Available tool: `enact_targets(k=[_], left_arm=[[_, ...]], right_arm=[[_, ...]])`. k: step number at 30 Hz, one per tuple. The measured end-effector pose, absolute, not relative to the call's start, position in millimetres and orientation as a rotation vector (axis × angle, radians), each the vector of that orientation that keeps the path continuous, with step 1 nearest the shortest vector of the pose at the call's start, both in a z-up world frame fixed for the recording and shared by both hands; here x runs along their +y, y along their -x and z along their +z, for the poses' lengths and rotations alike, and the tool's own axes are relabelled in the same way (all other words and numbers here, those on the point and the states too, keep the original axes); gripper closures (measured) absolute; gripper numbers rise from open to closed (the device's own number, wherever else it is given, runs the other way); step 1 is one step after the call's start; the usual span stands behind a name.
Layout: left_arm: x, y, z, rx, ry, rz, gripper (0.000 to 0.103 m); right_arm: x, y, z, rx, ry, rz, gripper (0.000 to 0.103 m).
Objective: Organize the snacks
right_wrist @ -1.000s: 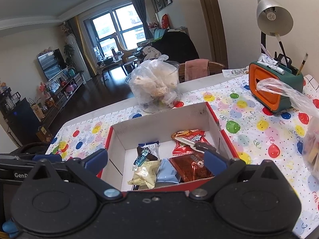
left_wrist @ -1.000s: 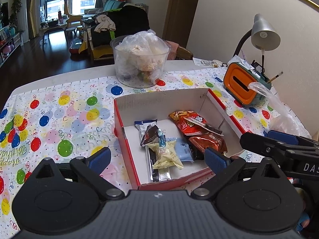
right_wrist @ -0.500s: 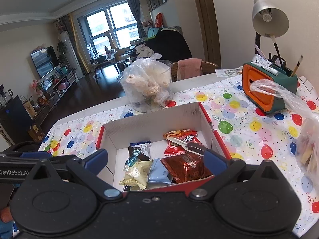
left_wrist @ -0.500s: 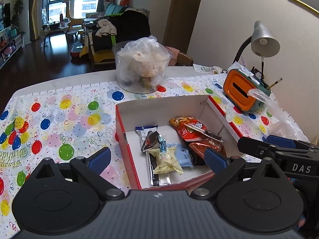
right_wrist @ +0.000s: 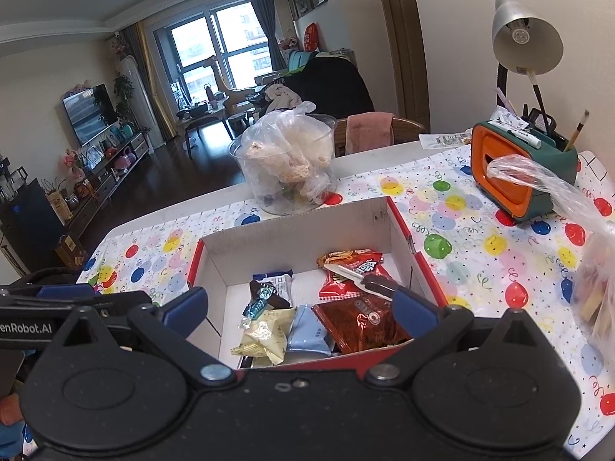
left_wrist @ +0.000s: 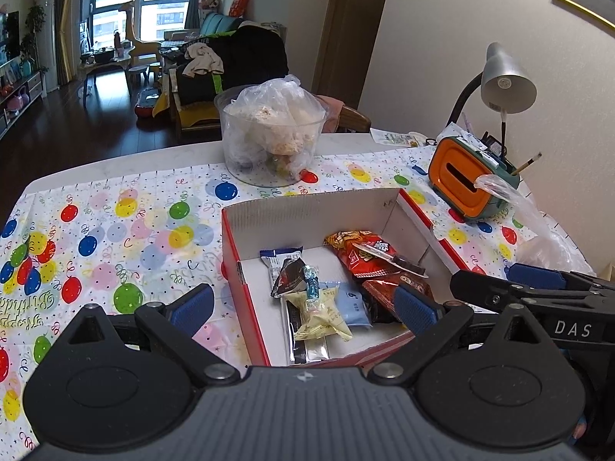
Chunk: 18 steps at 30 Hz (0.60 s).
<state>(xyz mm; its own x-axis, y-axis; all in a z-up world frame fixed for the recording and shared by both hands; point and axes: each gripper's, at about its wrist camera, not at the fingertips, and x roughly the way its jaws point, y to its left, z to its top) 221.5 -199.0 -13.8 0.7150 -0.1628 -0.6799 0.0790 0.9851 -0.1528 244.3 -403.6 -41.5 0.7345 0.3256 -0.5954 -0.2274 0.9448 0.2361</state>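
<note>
A desk lamp (right_wrist: pixel 524 38) stands behind an orange pen holder (right_wrist: pixel 515 169) on the balloon tablecloth (left_wrist: pixel 115 230).

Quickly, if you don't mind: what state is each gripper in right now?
Left gripper: open, holding nothing, above the near end of the red box.
Right gripper: open, holding nothing, above the same box.

Cream walls, dark wood floor (left_wrist: pixel 57 123) — big window (right_wrist: pixel 226 53) daylit, TV (right_wrist: pixel 90 113) left, silver desk lamp (right_wrist: pixel 526 42) right.

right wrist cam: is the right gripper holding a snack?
No. The right gripper is open with nothing between its fingers; the snacks lie in the red box beyond.
</note>
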Motion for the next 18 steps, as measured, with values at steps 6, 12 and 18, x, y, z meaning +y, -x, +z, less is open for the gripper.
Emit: enact_targets(k=[6,12,18], left_arm=[[-201.5,-221.9,-15.0,0.774,0.116,-0.139,0.002],[-203.9,-222.4,-16.9,0.783,0.111,-0.133,0.002],[-207.3,-222.1,-17.5,0.788,0.108,-0.121,0.002]], right_arm=[[-405.9,-245.7,-43.7,0.691,-0.153,0.31,0.0],[-406.9,-245.6,-44.8,0.694,-0.156,0.313,0.0],[-410.7,-245.5,-48.2,0.697,-0.16,0.325,0.0]])
